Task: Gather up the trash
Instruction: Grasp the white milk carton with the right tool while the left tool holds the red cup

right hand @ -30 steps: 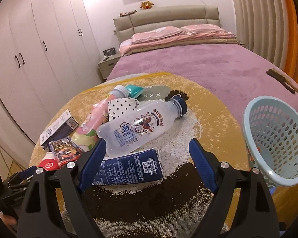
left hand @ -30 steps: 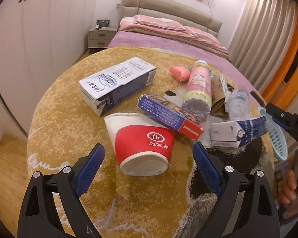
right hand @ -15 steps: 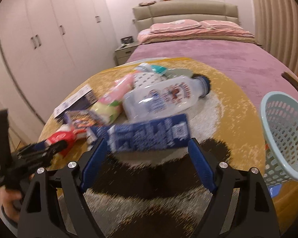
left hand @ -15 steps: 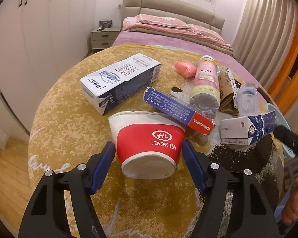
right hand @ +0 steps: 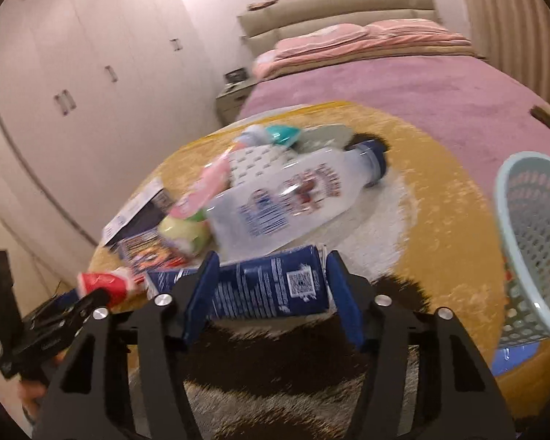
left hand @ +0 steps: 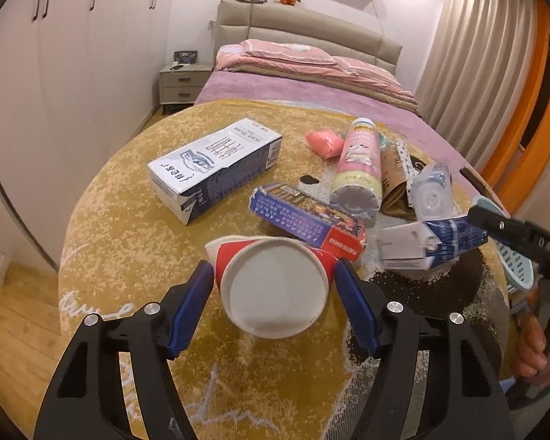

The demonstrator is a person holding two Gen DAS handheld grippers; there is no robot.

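Left gripper (left hand: 275,293), which I have just closed, clamps the red paper cup (left hand: 275,286) by its sides, while my right gripper (right hand: 267,289), just closed, pinches the blue carton (right hand: 271,286) endwise for carrying to the basket (right hand: 531,242) at its right.

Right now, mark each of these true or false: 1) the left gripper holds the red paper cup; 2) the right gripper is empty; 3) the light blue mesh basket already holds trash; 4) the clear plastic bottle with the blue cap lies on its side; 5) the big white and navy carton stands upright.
1) True: the left gripper is clamped on the red paper cup, base toward the camera.
2) False: the right gripper has just closed on the dark blue drink carton.
3) False: the light blue mesh basket shows nothing inside.
4) True: the clear plastic bottle with the blue cap lies flat.
5) False: the big white and navy carton lies on its side.
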